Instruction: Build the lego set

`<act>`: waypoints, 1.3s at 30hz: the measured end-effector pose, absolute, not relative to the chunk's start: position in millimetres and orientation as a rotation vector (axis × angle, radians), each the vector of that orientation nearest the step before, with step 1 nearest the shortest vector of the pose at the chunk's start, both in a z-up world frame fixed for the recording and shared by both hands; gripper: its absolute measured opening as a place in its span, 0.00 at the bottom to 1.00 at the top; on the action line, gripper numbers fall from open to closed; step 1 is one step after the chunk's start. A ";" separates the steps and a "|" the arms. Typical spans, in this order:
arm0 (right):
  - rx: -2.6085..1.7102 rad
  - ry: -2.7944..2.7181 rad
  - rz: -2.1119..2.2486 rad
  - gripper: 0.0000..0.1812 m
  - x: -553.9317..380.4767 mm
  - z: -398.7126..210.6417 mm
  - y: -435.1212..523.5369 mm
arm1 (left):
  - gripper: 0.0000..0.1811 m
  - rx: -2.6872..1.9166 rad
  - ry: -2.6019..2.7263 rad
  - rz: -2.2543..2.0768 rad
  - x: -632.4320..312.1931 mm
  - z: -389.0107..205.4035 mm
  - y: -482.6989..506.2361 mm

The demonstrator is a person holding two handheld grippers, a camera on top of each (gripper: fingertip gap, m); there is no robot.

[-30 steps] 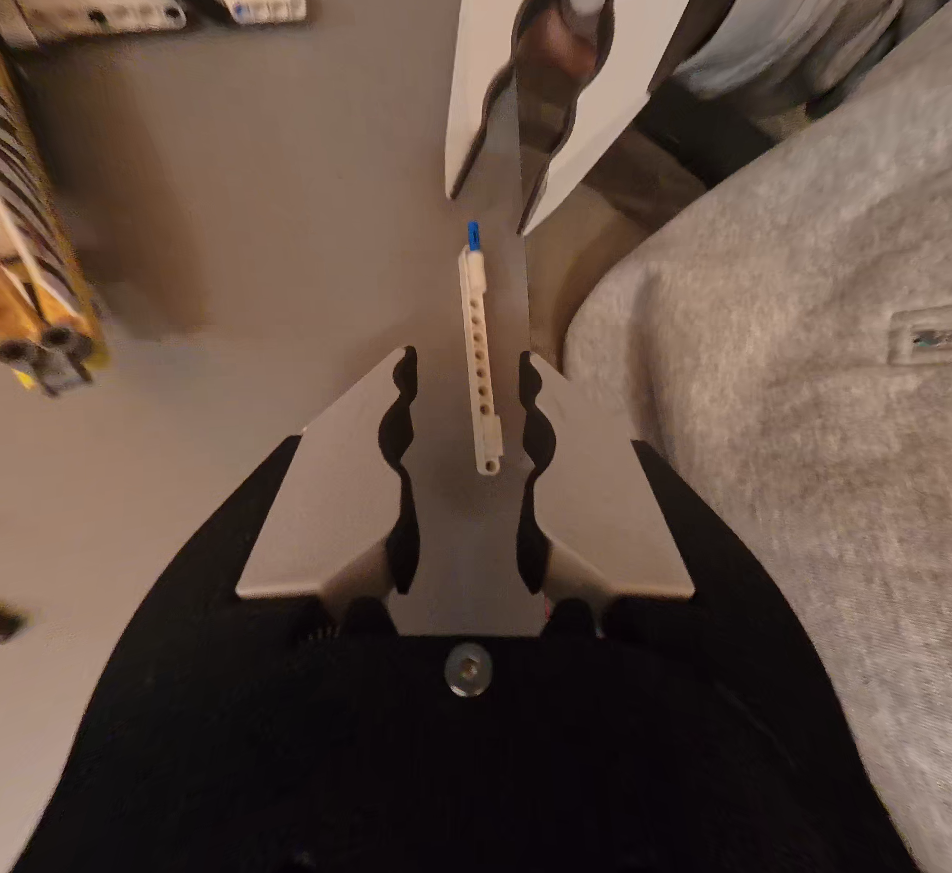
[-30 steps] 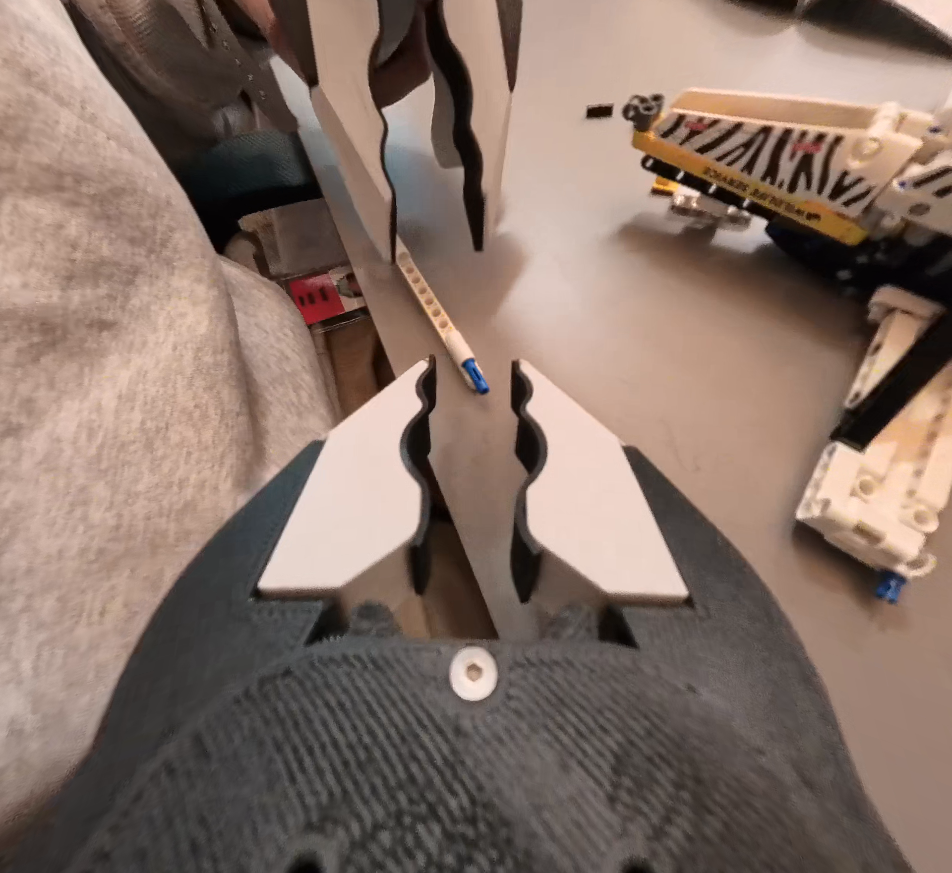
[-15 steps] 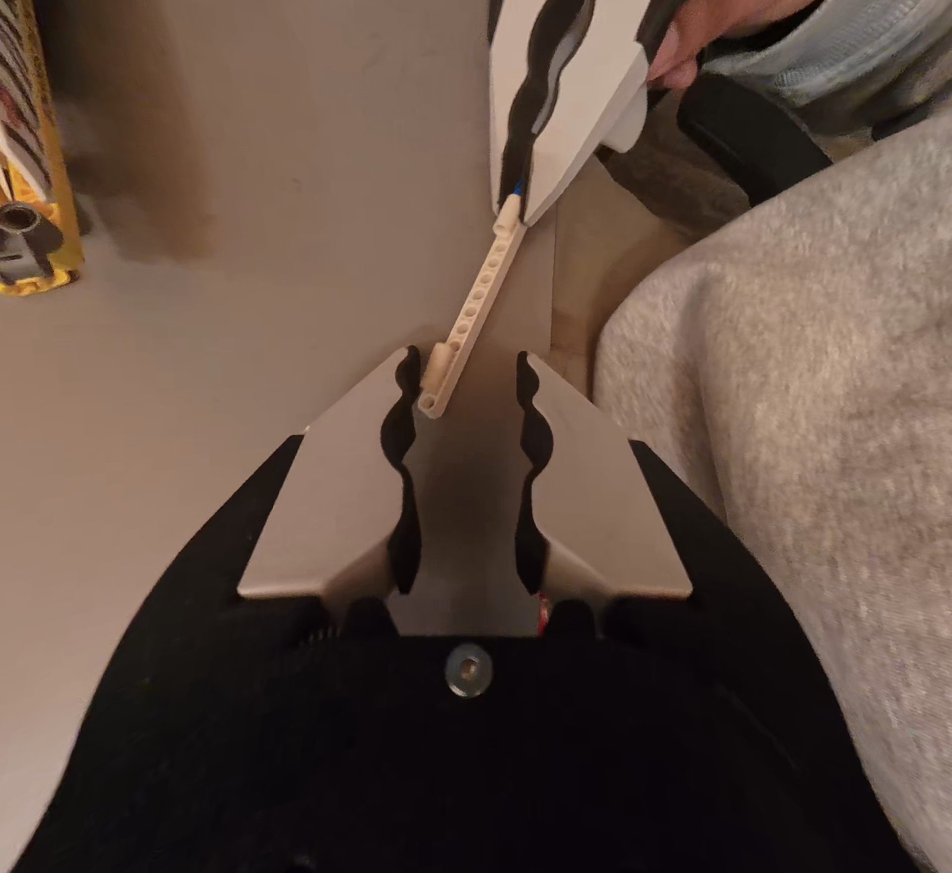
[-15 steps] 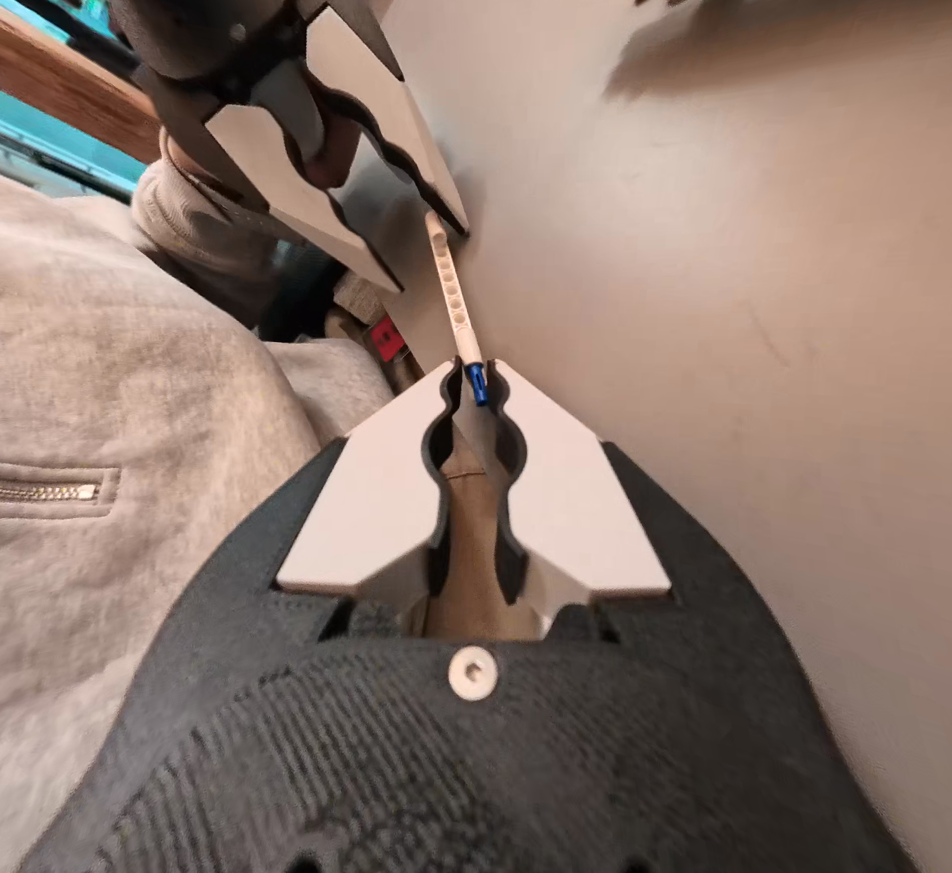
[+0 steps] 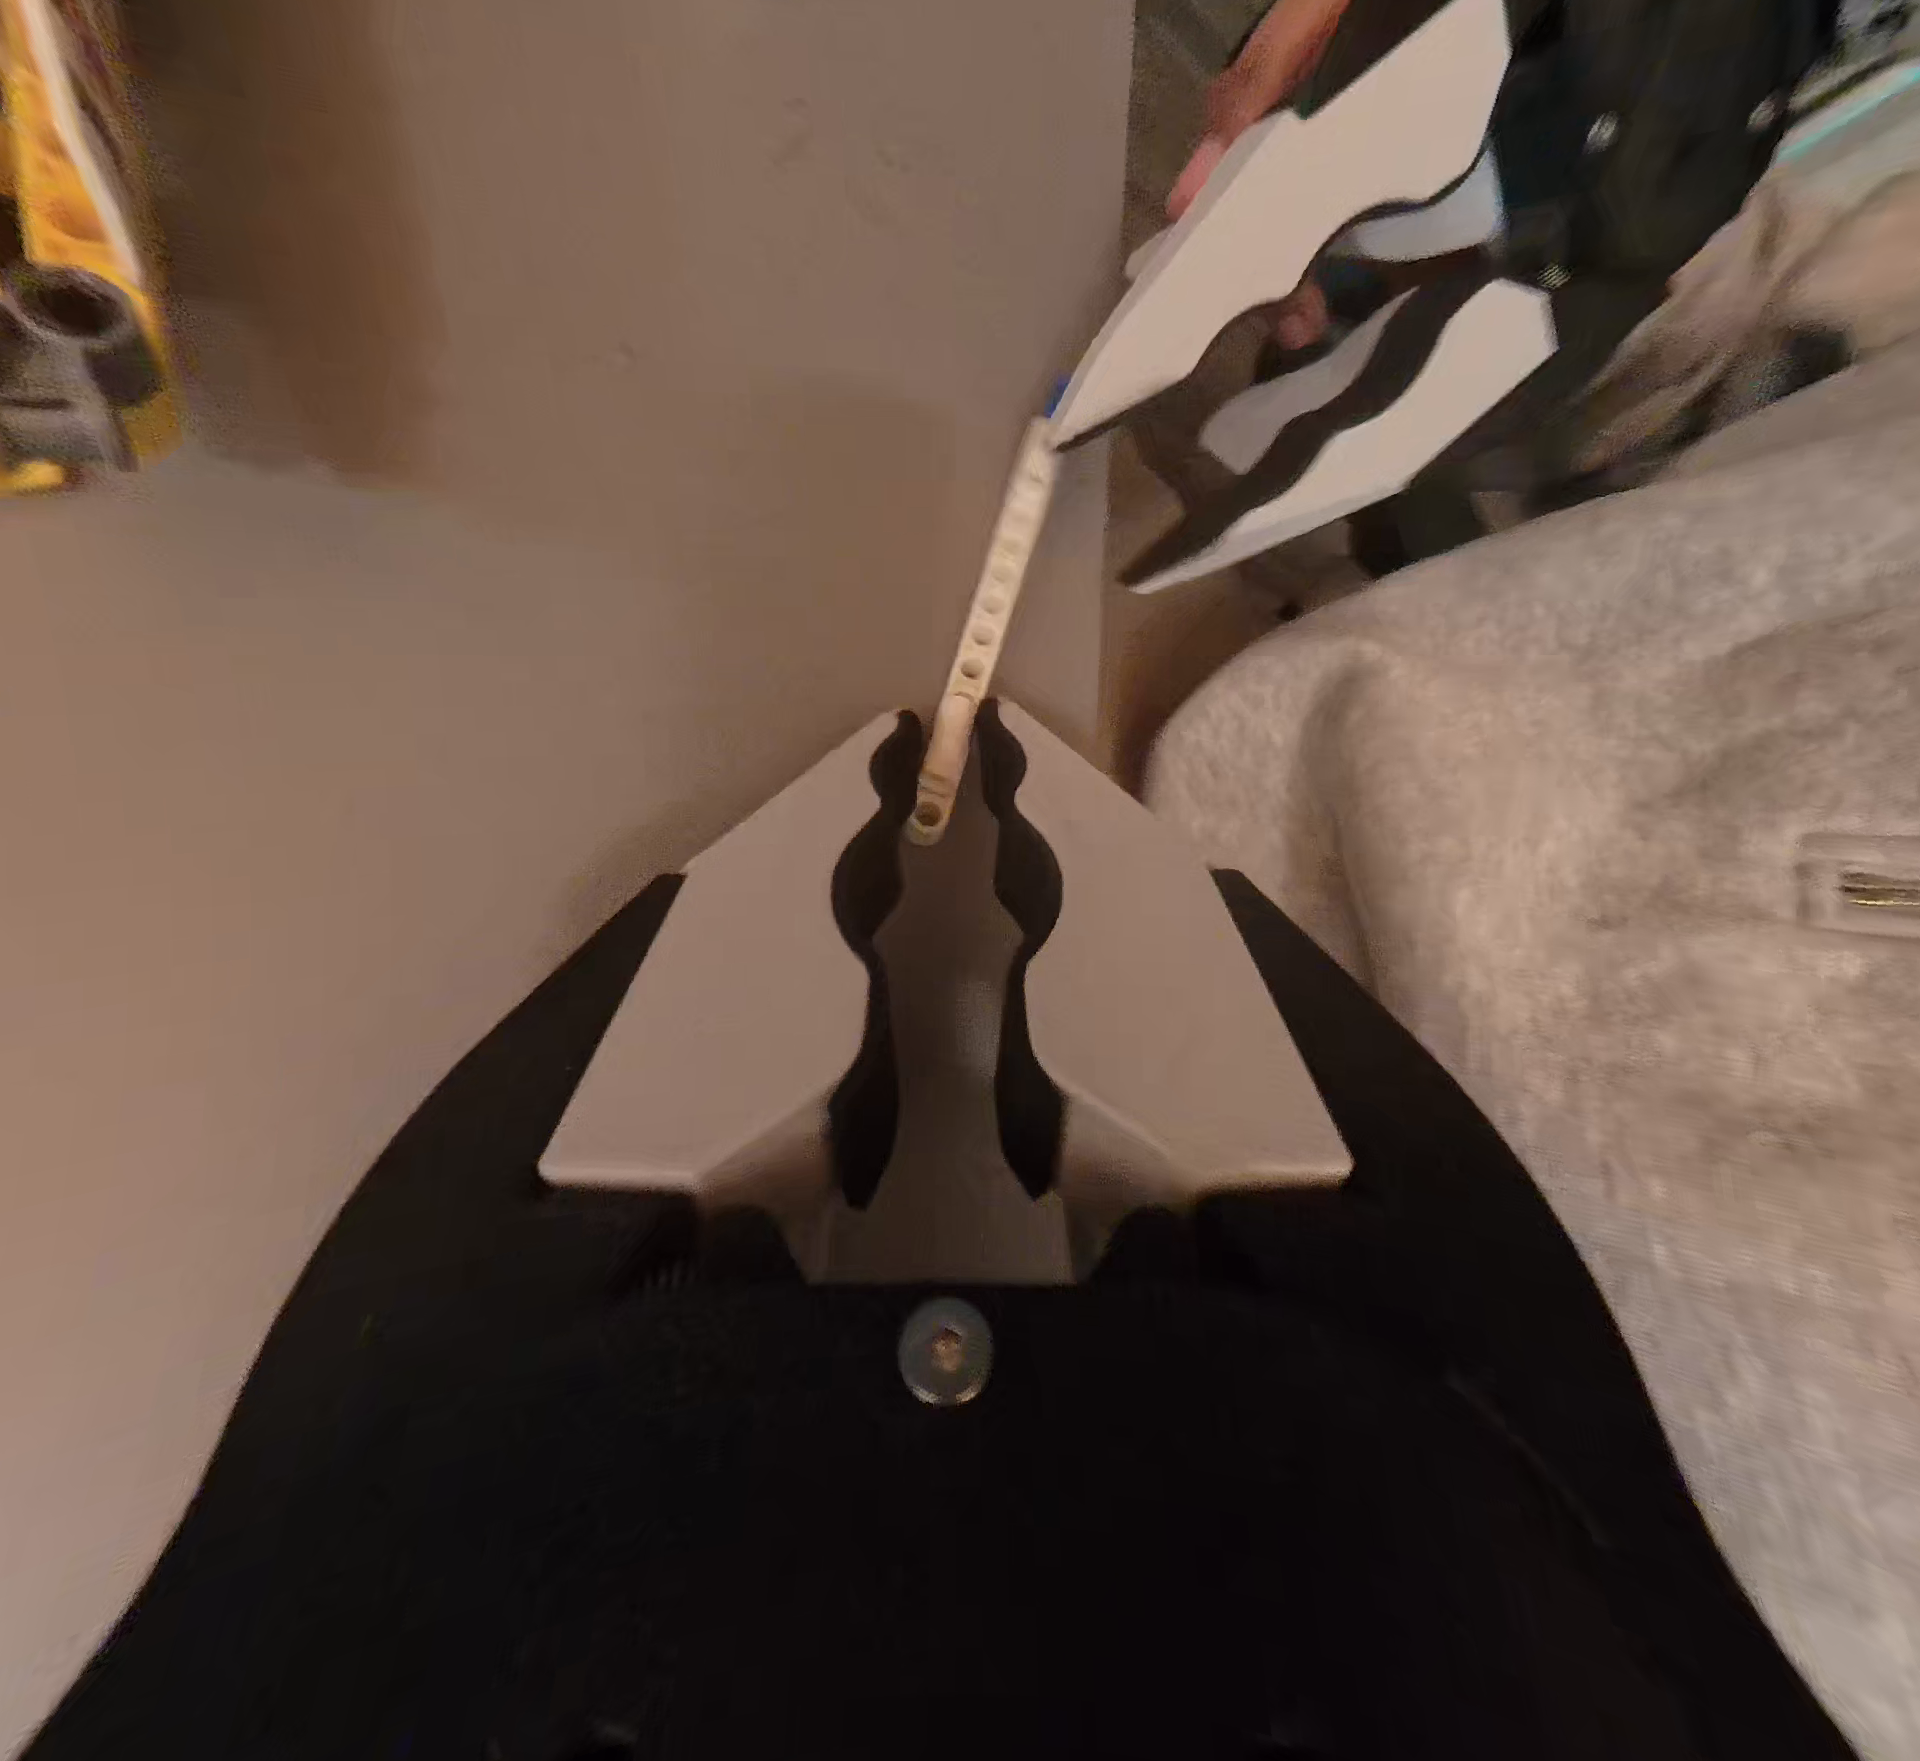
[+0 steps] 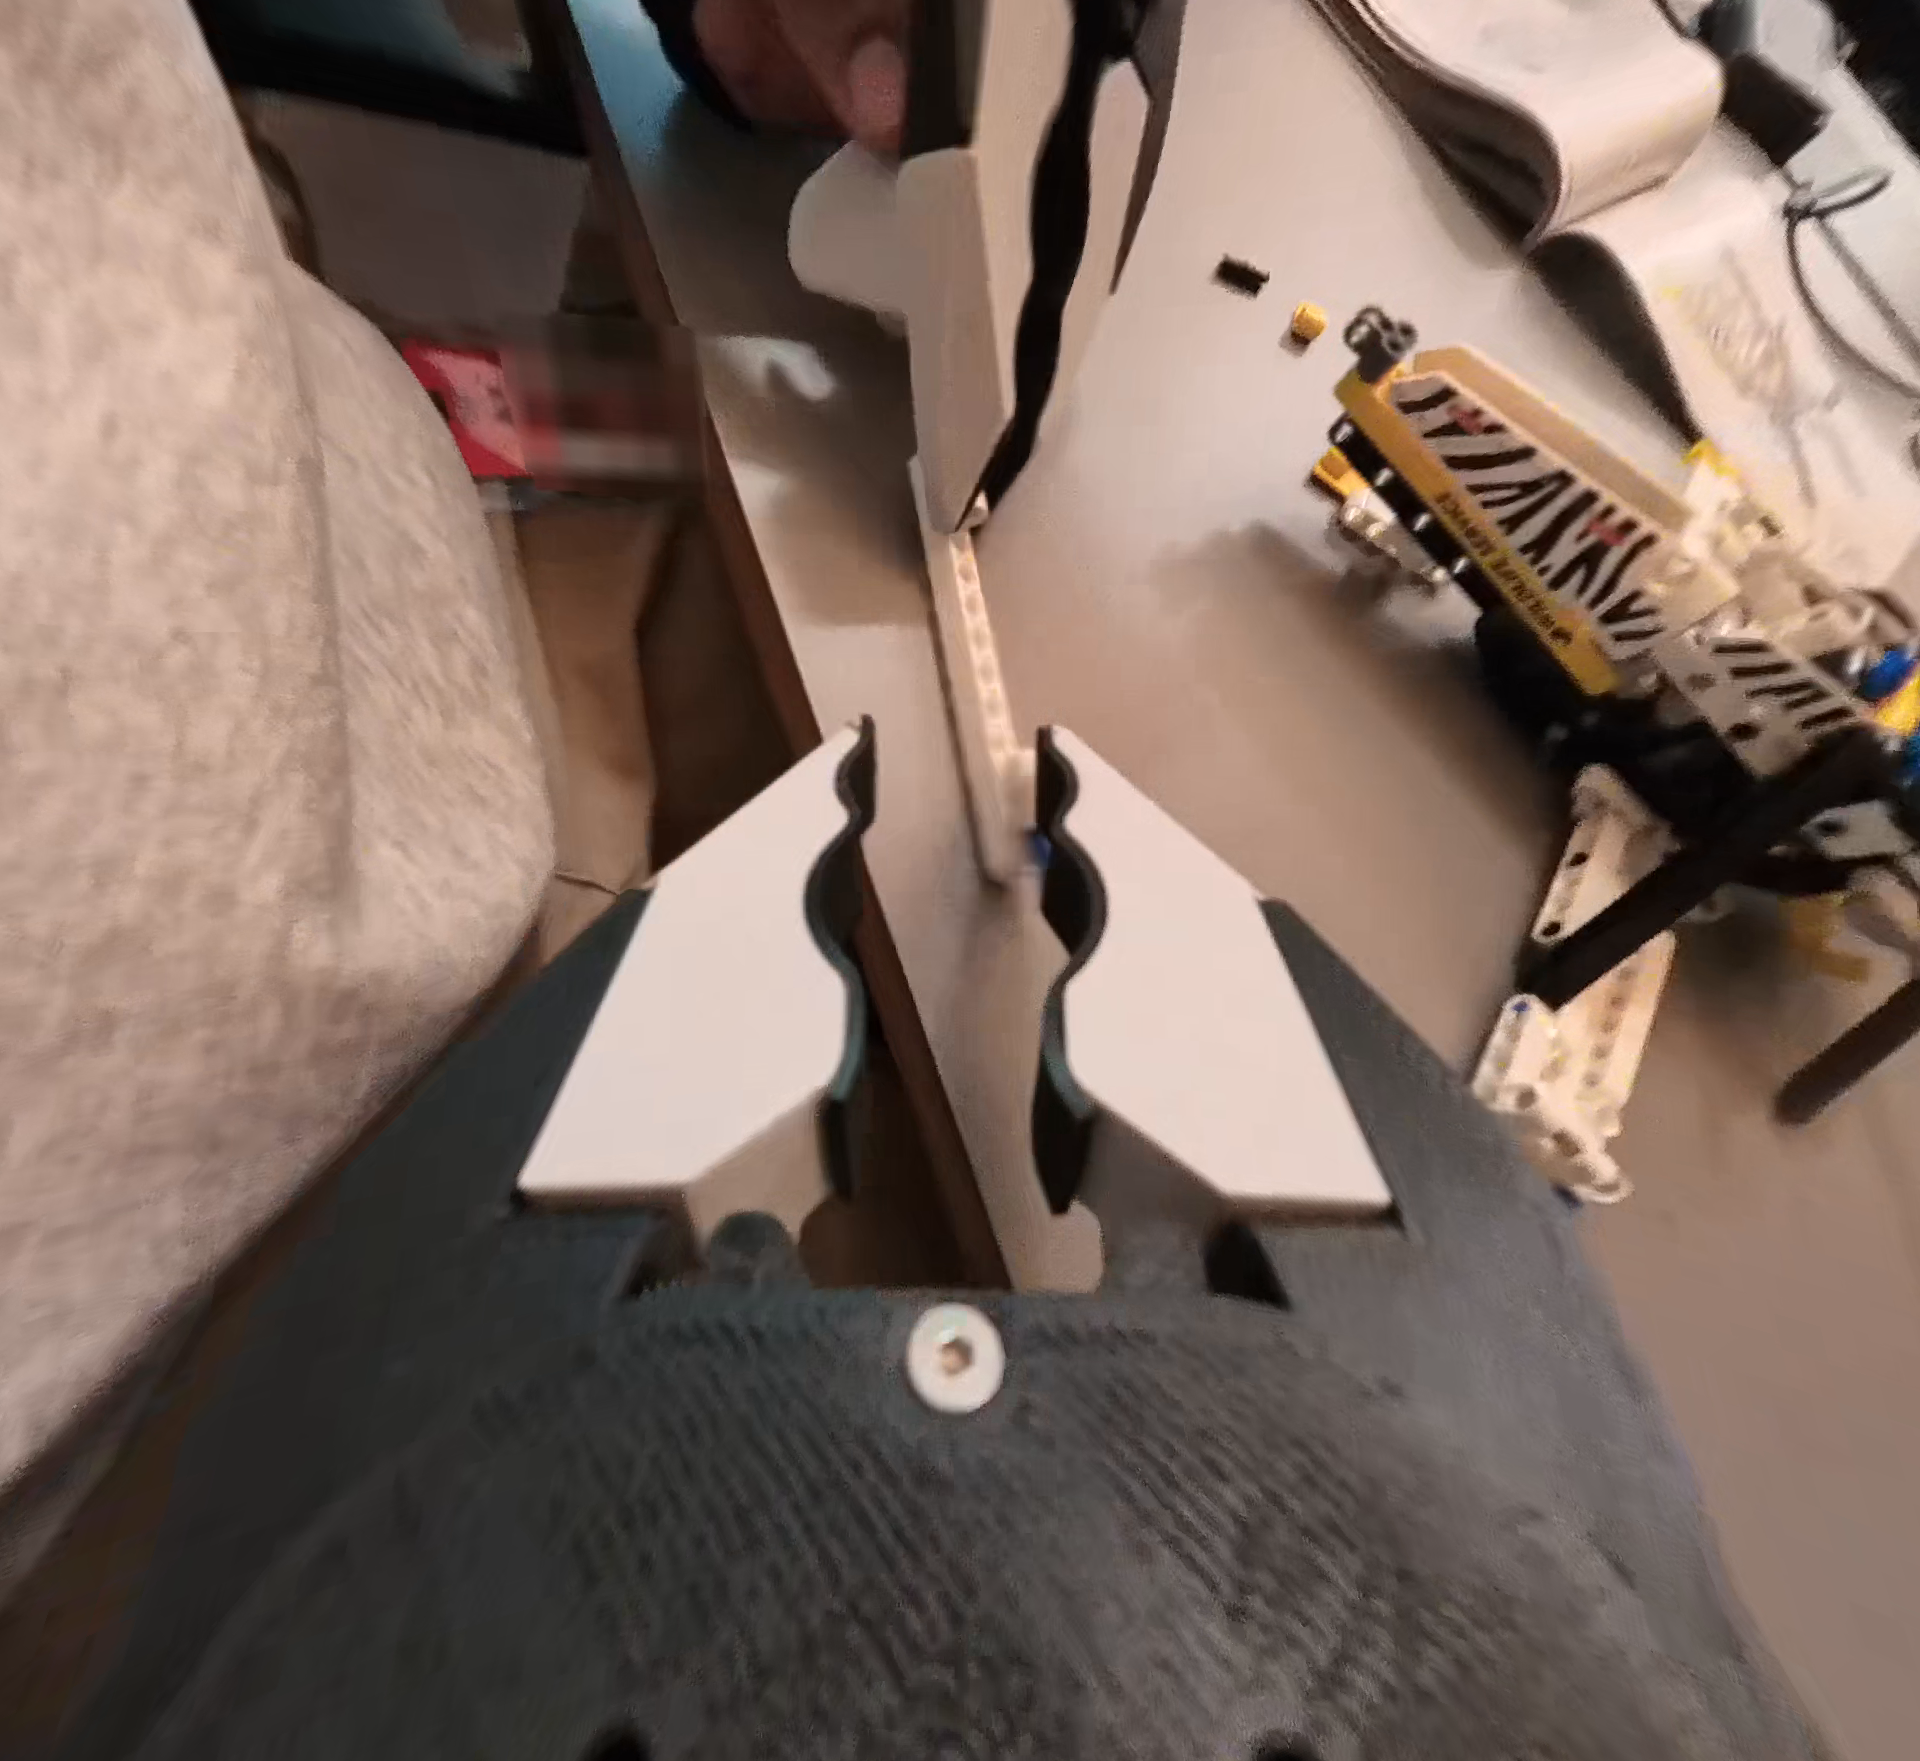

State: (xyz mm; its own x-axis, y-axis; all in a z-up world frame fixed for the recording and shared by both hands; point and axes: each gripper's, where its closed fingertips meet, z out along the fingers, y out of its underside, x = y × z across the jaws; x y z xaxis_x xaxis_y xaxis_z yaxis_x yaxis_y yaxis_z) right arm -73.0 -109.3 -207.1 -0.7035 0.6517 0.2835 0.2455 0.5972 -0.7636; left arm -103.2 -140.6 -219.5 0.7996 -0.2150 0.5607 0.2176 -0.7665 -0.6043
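Grey tabletop [image 6: 1299, 672] carries a zebra-striped yellow lego model [image 6: 1538, 568] and open instruction booklet [image 6: 1475, 38]. Left gripper [image 5: 943, 724] pinches one end of the white holed beam [image 5: 992, 589]; right gripper [image 6: 951, 766] stands parted around the blue-pinned end, near the table edge.

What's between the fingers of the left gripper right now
One end of the white holed beam sits between the left gripper fingertips, which are closed on it. Its far end, carrying a blue pin, is mostly hidden behind the right gripper, whose fingers stand apart.
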 end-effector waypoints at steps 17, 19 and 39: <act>-0.816 -2.360 0.965 0.19 -95.0 -219.2 -76.1 | 0.16 -2.278 -0.072 -0.767 -126.4 -215.7 -125.8; -0.839 -2.393 0.996 0.20 -95.7 -220.0 -75.6 | 0.16 -2.274 -0.056 -0.743 -126.7 -214.6 -127.8; -1.662 -1.673 0.828 0.08 -106.4 -220.4 11.0 | 0.39 -2.099 -0.107 0.090 -226.9 -180.5 -73.6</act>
State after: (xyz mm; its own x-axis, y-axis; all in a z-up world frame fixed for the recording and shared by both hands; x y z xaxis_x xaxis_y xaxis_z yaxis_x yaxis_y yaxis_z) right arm -106.4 11.0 -220.4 -0.0042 1.0000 0.0042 0.6031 0.0059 -0.7977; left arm -226.9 -73.6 -180.5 0.9933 0.1137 -0.0204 0.0399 -0.5038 -0.8629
